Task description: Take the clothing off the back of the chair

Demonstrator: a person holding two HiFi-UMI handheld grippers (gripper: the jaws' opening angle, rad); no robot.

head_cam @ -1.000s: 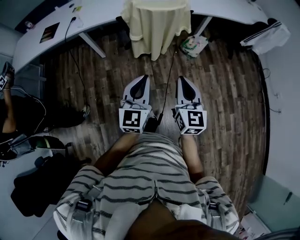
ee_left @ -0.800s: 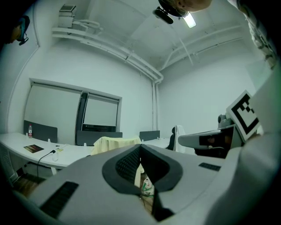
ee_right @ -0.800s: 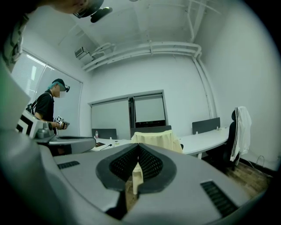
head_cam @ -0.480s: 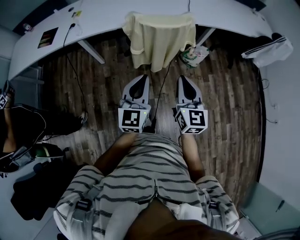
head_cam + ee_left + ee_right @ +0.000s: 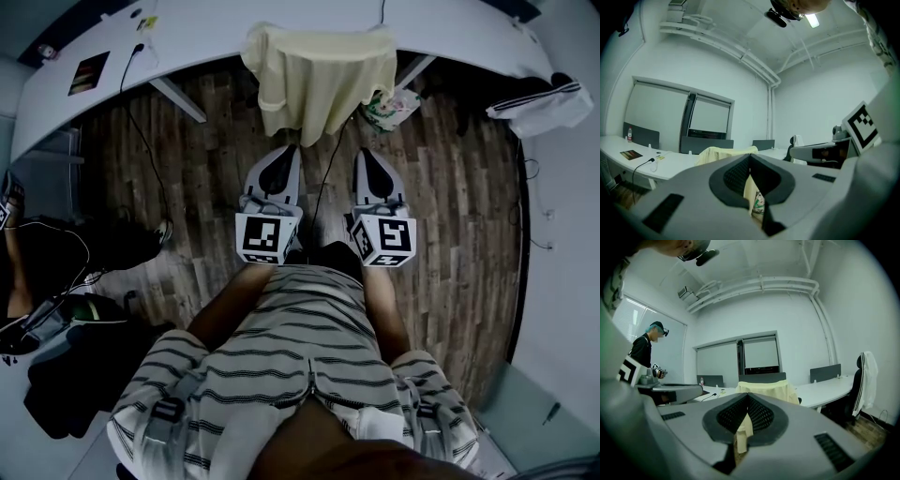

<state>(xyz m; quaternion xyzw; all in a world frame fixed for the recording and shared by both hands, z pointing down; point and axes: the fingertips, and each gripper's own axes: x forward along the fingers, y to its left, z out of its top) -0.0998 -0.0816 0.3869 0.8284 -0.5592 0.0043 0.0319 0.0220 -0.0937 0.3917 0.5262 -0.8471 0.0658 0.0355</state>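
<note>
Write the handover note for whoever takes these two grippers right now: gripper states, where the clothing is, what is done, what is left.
Left gripper: shut, empty.
Right gripper: shut, empty.
Both are held side by side, pointing at the yellow garment and short of it.
The garment hangs draped over the chair back, which it covers, at the white desk.
Done: nothing grasped yet.
Left: close in, open the grippers, grip the garment and lift it off the chair.
</note>
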